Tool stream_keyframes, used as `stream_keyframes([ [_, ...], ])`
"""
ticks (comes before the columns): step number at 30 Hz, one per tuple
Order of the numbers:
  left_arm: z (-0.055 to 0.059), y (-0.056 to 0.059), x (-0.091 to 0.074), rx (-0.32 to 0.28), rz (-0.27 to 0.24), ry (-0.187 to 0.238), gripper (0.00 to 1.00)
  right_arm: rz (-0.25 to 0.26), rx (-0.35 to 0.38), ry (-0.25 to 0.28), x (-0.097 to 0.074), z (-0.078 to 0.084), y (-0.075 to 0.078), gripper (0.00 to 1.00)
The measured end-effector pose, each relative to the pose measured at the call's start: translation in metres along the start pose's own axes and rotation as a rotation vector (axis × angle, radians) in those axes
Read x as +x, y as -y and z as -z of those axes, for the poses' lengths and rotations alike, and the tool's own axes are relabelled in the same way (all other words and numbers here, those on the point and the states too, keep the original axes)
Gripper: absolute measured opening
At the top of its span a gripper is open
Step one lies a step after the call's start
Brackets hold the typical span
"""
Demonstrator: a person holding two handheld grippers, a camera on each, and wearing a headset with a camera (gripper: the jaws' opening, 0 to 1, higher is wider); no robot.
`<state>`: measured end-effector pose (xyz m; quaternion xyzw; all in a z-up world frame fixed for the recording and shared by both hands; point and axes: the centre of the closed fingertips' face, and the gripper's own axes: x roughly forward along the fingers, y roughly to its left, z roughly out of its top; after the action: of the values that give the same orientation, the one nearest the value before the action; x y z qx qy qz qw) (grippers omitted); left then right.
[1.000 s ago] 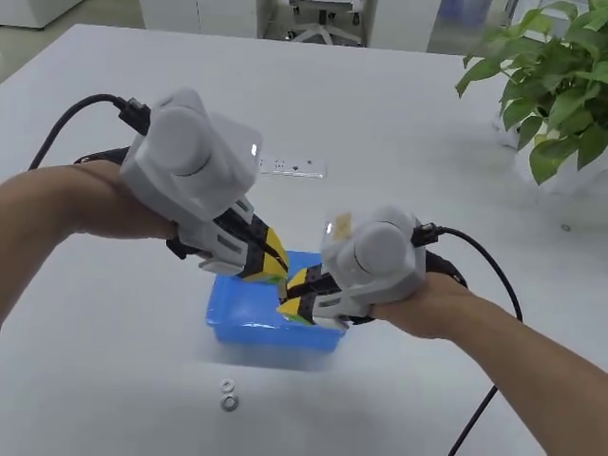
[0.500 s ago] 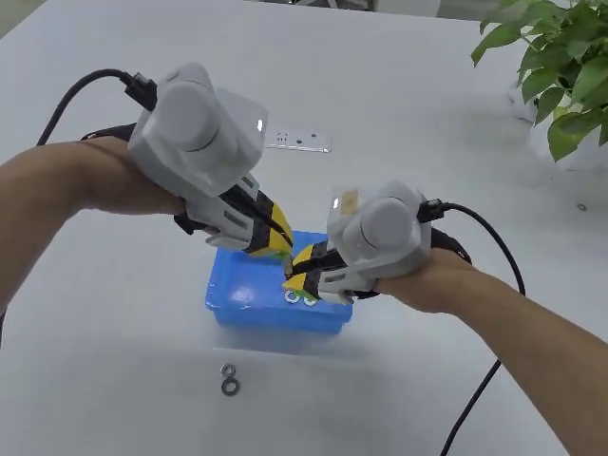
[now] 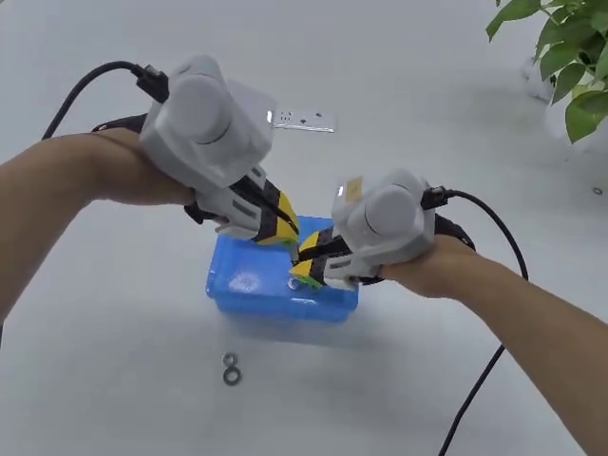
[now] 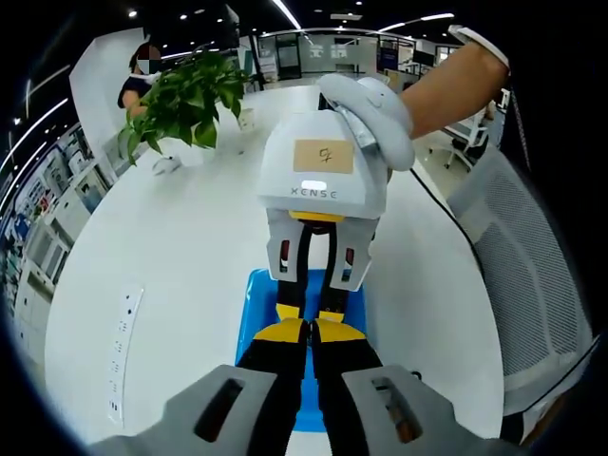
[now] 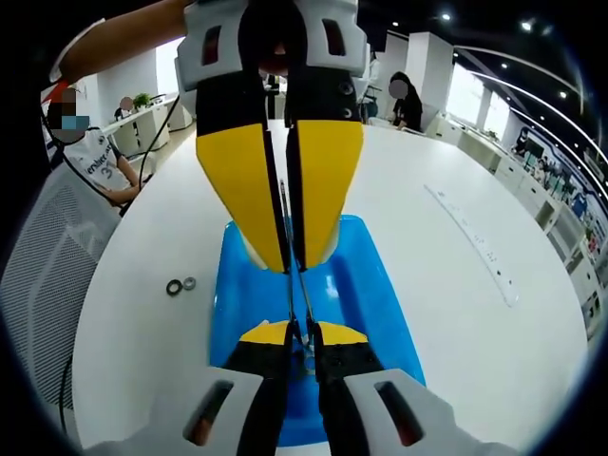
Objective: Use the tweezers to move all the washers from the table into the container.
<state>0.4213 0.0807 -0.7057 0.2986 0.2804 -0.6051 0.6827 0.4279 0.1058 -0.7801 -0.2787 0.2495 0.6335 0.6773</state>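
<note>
**Tweezers [image 5: 291, 285] shared over the container [image 3: 266, 306]**

Left tongs [image 3: 283, 228] and right tongs [image 3: 304, 271] both clamp the tweezers above the container; two washers [image 3: 231, 369] lie on the worktop [image 3: 114, 380] nearby. Uneven squeeze may twist the tweezers loose.

Open-plan office, big shared mtg table.
Wide white table [image 3: 114, 323] w/ power strip [image 3: 302, 121] on it; mesh office chair [image 4: 532, 247] alongside, potted plant [image 4: 185, 100] near the far edge. Bkgd: rows of desks [image 5: 499, 147], ppl seated [image 5: 90, 157], glass partitions [image 4: 323, 47], strip lights [image 4: 285, 11] across a dark ceiling.
</note>
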Motion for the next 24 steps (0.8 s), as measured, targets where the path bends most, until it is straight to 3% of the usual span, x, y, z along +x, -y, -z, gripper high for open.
stream_keyframes([
  [13, 0.0065, -0.0022, 0.0044, -0.007, 0.003, -0.004, 0.06, -0.013, 0.001, -0.009, 0.0082, 0.0036, 0.0015, 0.11],
  [24, 0.0036, -0.0005, 0.0044, -0.001, 0.006, 0.003, 0.06, -0.005, -0.006, -0.014, 0.0057, 0.0035, 0.0017, 0.11],
])
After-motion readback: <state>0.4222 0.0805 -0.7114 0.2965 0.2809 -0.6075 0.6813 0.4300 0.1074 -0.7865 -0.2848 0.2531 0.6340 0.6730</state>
